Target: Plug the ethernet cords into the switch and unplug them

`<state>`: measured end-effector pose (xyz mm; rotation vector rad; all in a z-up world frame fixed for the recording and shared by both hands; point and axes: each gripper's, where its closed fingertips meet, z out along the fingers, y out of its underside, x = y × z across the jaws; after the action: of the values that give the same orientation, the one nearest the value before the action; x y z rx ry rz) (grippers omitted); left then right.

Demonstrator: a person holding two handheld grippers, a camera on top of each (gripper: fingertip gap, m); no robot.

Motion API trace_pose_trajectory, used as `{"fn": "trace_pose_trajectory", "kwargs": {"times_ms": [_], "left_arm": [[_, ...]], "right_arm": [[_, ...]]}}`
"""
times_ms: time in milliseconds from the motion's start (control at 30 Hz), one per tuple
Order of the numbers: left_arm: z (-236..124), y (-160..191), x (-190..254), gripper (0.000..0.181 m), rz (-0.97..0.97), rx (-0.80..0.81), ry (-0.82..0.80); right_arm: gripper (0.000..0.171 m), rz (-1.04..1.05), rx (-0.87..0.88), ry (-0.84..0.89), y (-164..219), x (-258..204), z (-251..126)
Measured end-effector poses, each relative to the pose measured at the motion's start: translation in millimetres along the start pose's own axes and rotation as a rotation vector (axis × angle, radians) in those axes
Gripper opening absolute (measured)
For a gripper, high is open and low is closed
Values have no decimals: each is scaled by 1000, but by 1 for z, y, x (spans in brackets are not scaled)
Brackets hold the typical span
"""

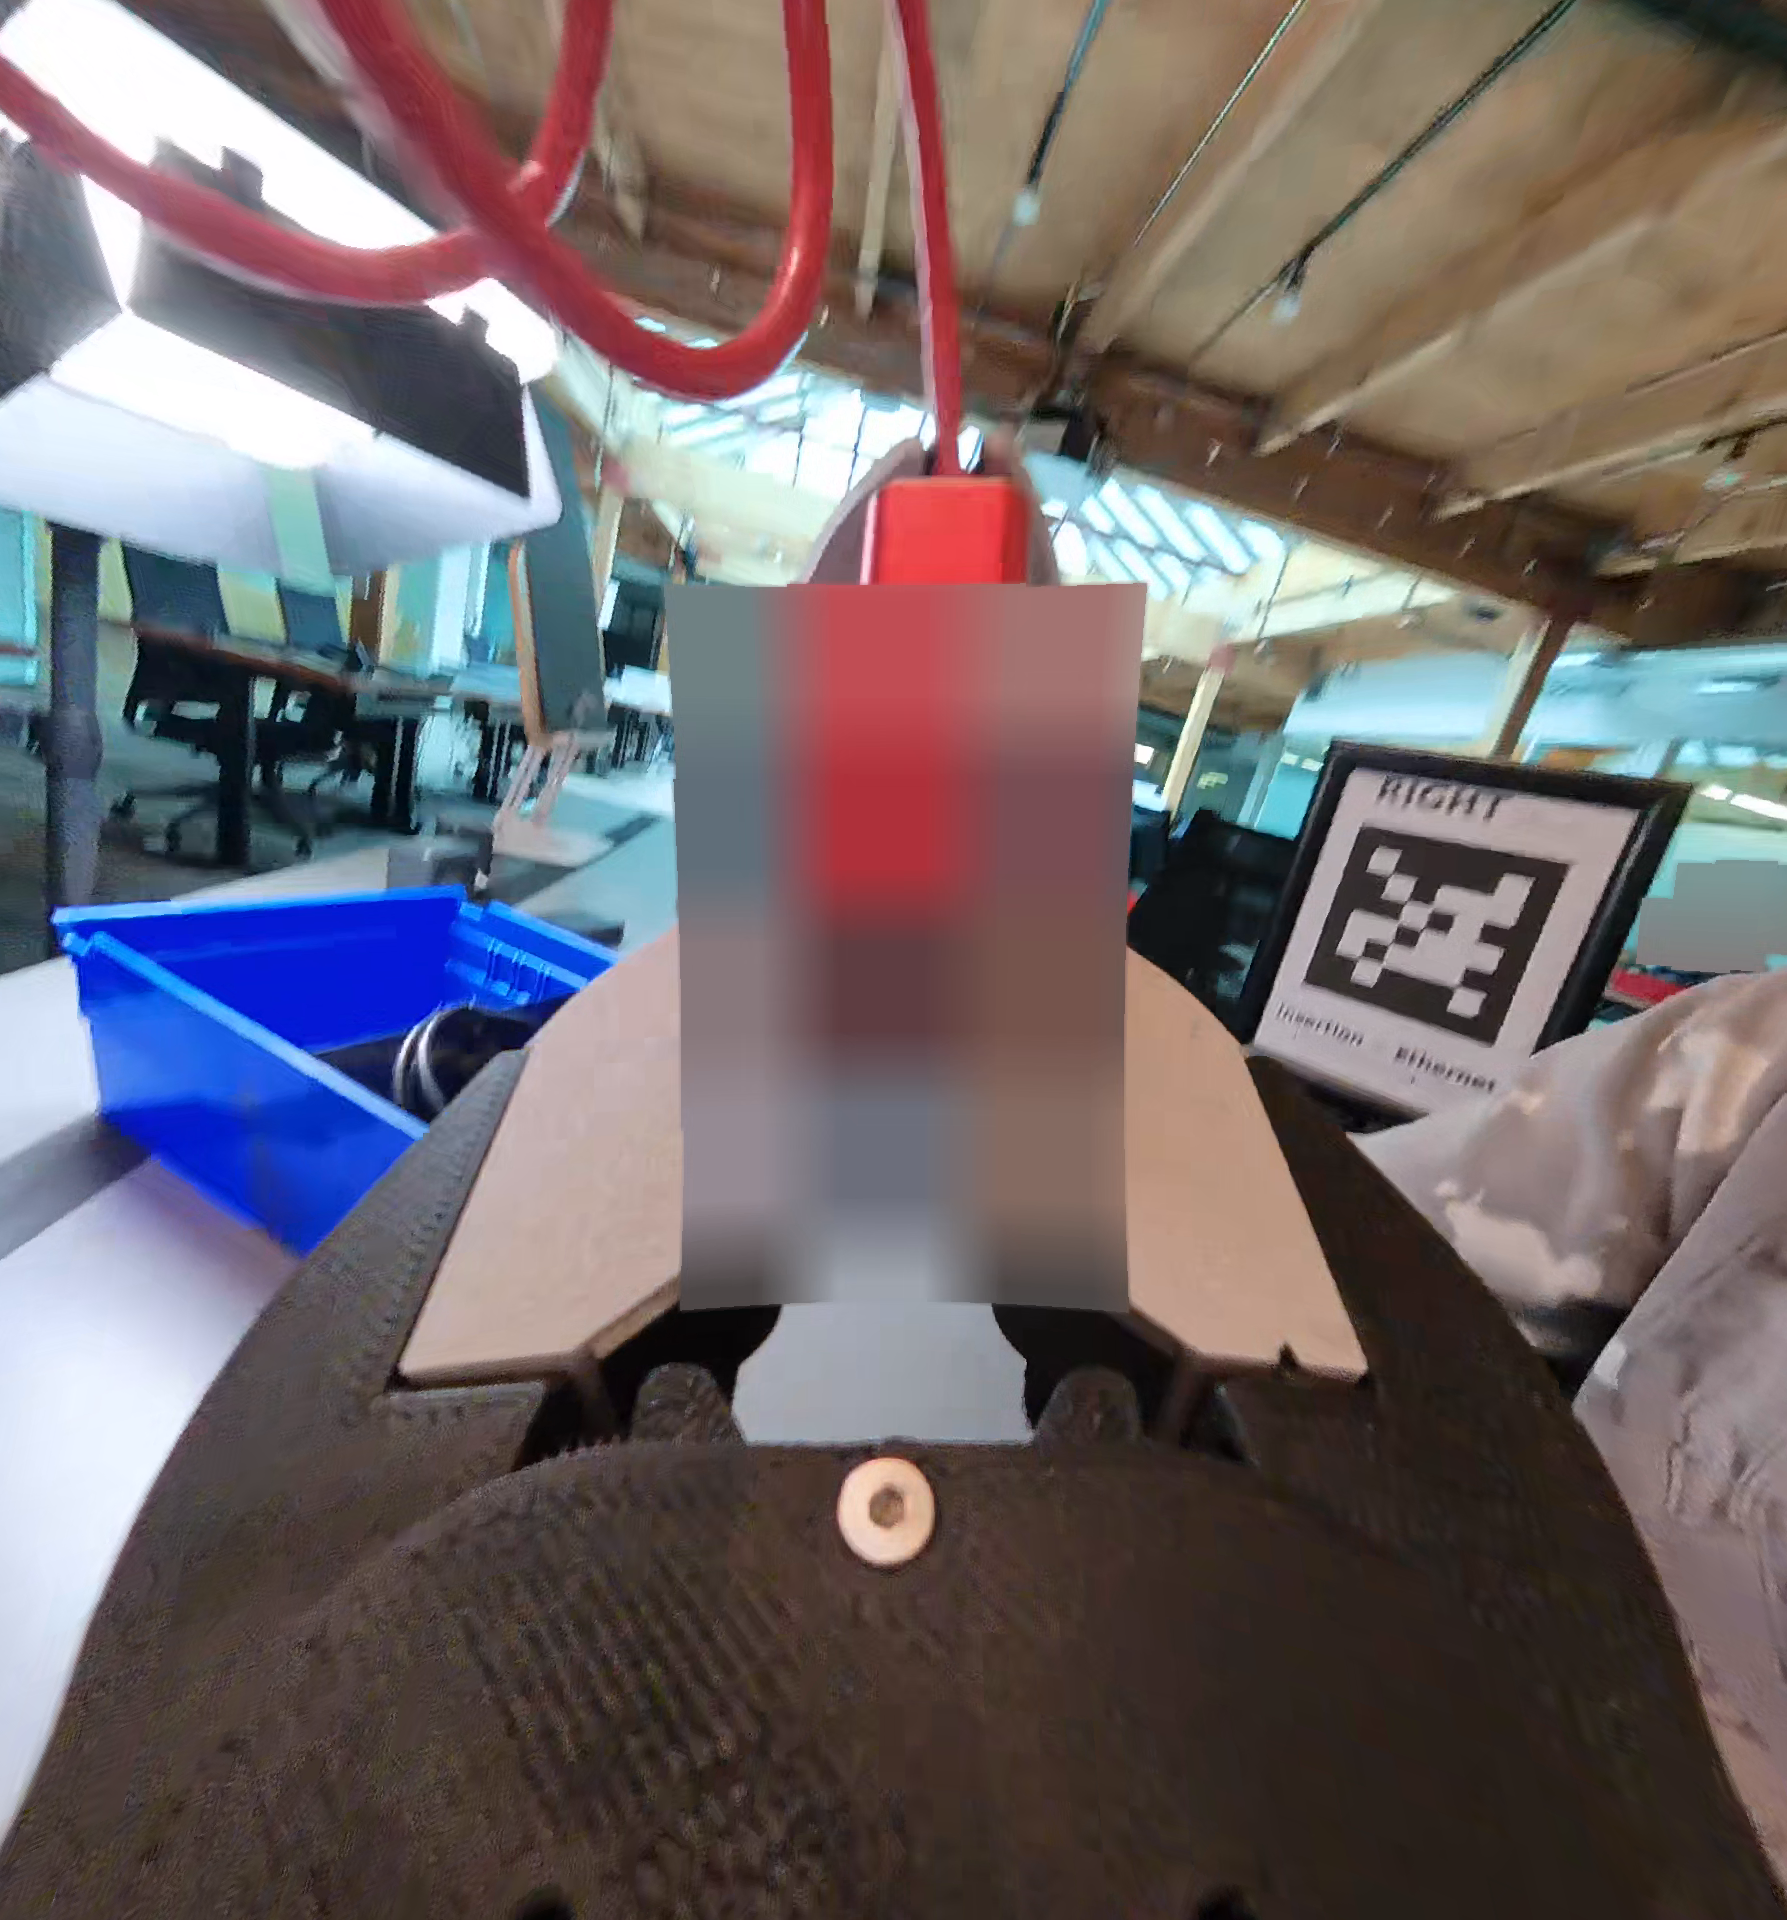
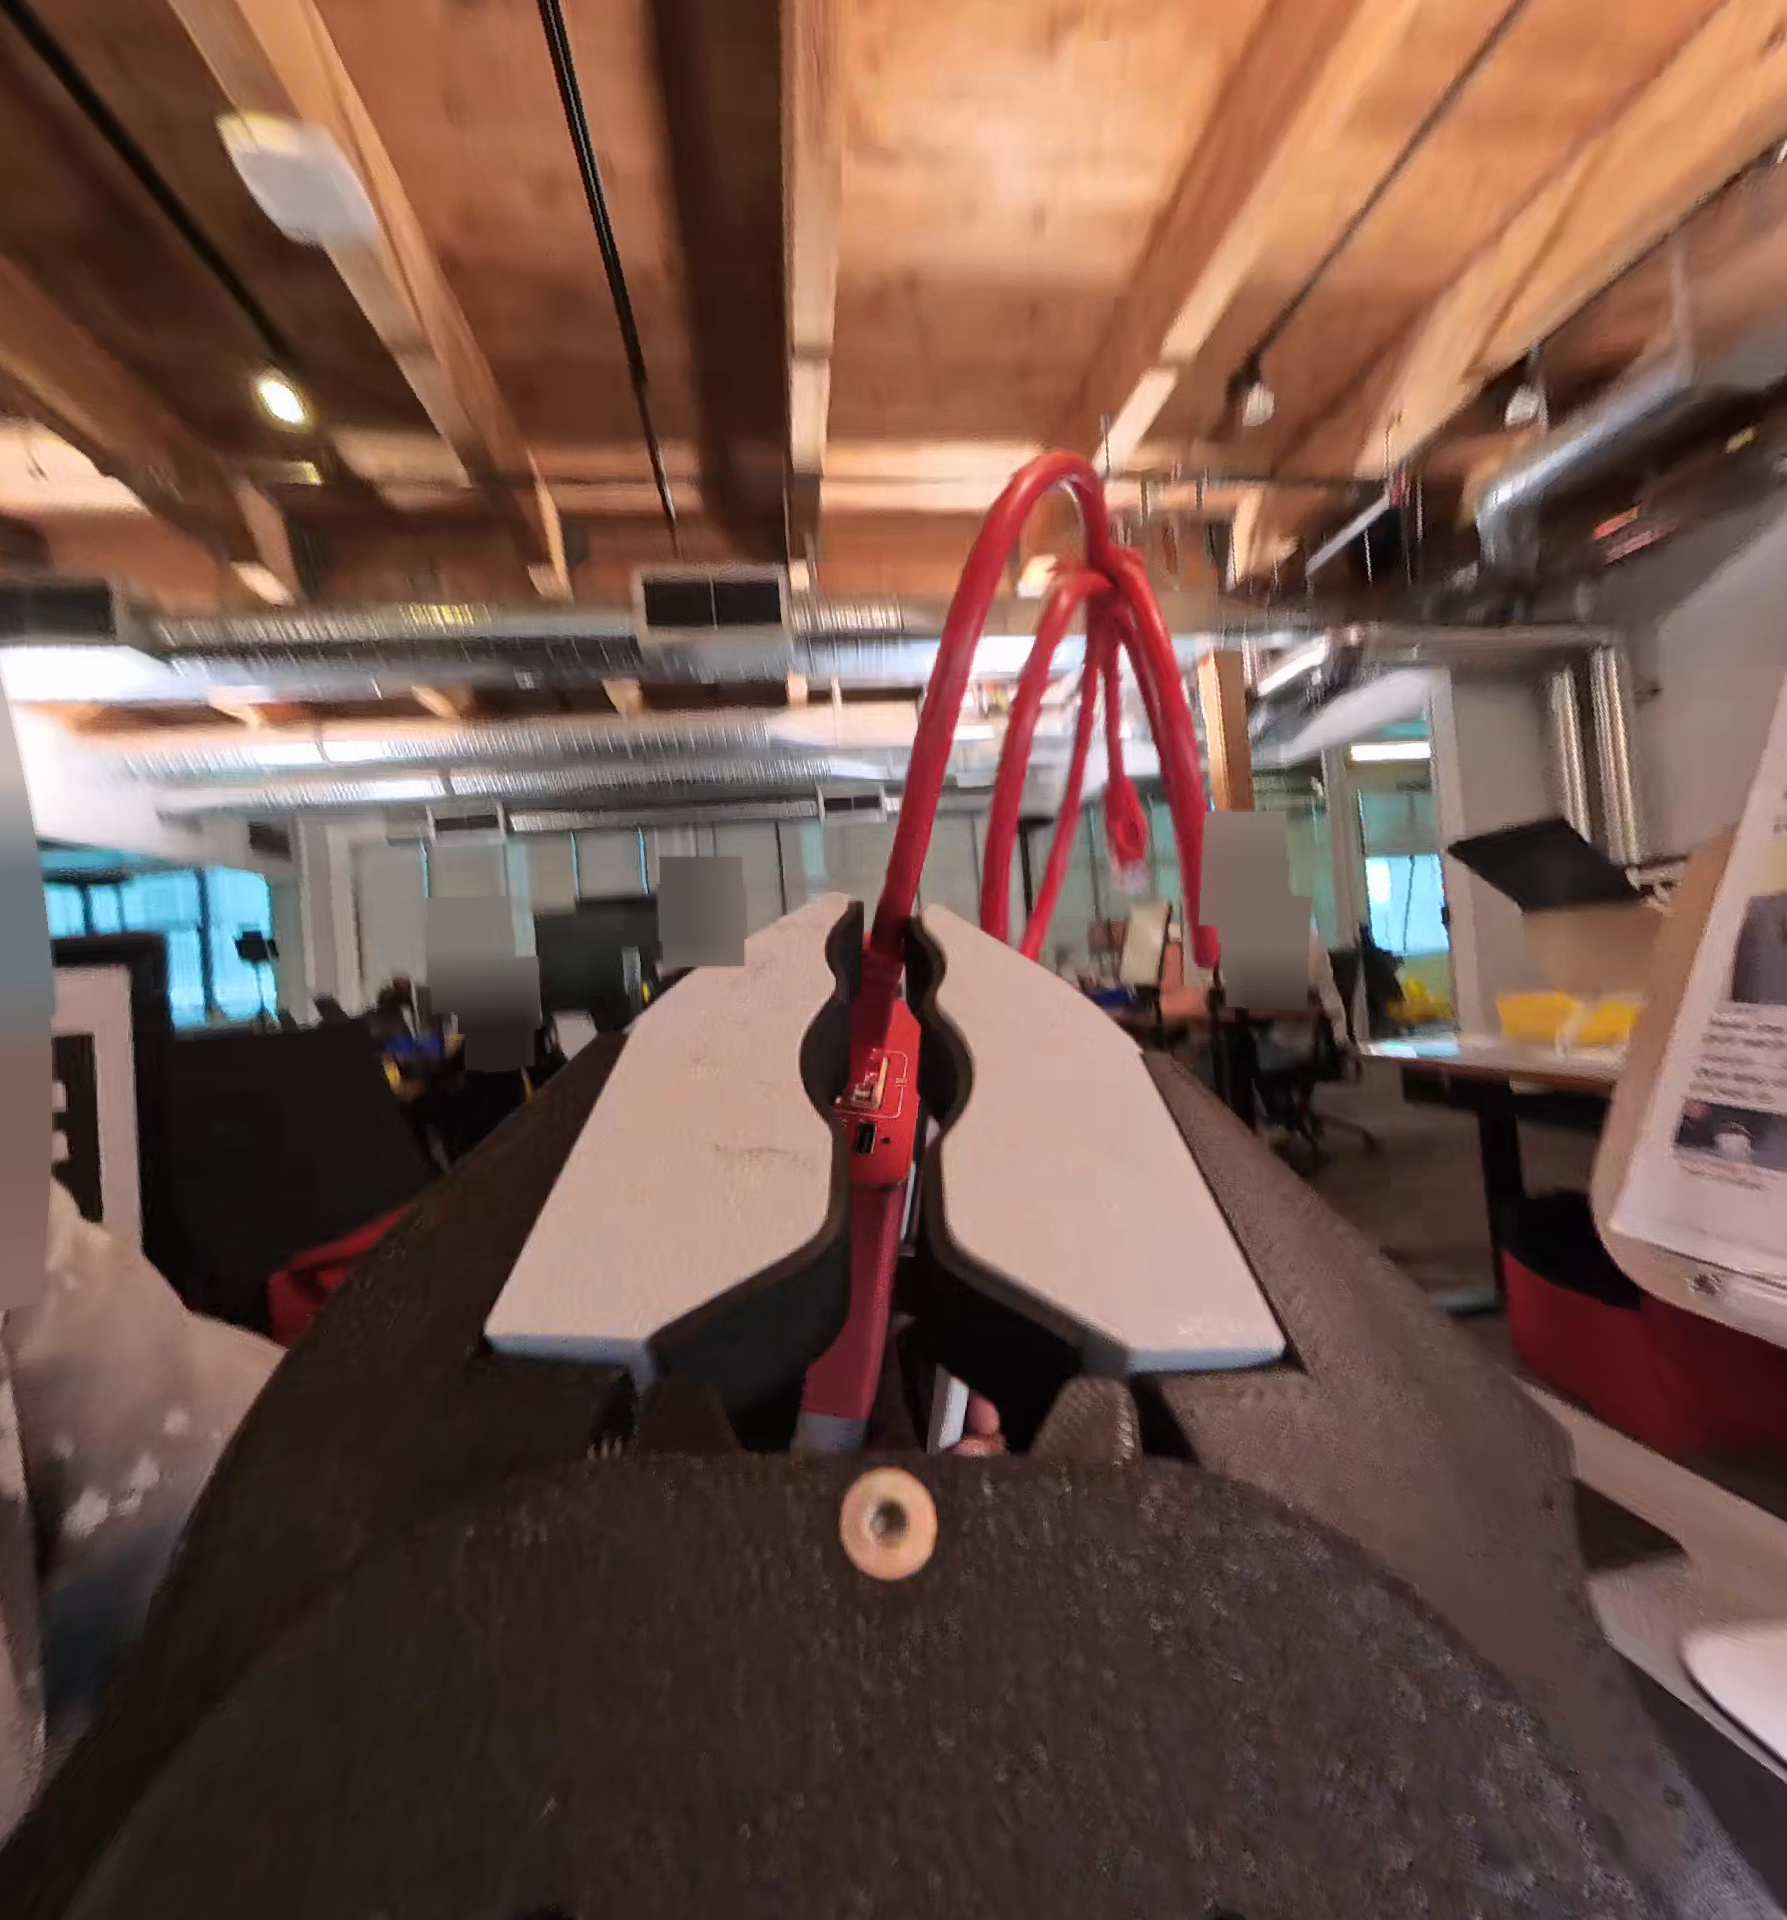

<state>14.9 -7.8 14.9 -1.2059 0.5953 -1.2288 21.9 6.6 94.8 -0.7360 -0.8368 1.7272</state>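
Both grippers point up towards the wooden ceiling. My left gripper (image 1: 936, 488) is shut on a red box-shaped piece (image 1: 936, 530), and a mosaic patch covers most of its fingers. A red cord (image 1: 936, 260) leaves the far end of that piece, and more red cords (image 1: 806, 260) loop above it. My right gripper (image 2: 884, 925) is shut on a slim red connector piece (image 2: 878, 1112) between its grey fingers (image 2: 702, 1143). That piece's red cord (image 2: 930, 727) arches up and over in several loops. A loose plug (image 2: 1128, 831) hangs from them. I cannot tell which piece is the switch.
A blue bin (image 1: 245, 1039) holding a dark coil stands on the white table (image 1: 37, 1351) at the left. A framed marker sign (image 1: 1429, 935) stands at the right, with a person's light sleeve (image 1: 1647, 1195) in front of it. A board with papers (image 2: 1751, 987) is close on the right.
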Motion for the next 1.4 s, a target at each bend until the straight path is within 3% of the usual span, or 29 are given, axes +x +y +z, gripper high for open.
{"fn": "trace_pose_trajectory", "kwargs": {"times_ms": [100, 200, 500, 733, 1033, 1400], "left_arm": [[-2, -16, 12, 37, 66, 52, 3], [-10, -23, 12, 29, 140, -28, -46], [-48, -34, 12, 29, 122, -312, -126], [-53, -21, 13, 28, 66, -418, -112], [-57, -15, 15, 28, 17, -465, -85], [-54, -17, 16, 28, 38, -451, -89]], "right_arm": [[7, 35, 75, -12, 5, 0, -2], [7, 66, 82, -41, 10, -3, -1], [15, -60, -332, -46, 62, -7, -2], [20, 27, -411, -100, 87, -14, 1], [15, 97, -427, -151, 89, -19, -2], [16, 31, -502, -143, 92, -20, -6]]}}
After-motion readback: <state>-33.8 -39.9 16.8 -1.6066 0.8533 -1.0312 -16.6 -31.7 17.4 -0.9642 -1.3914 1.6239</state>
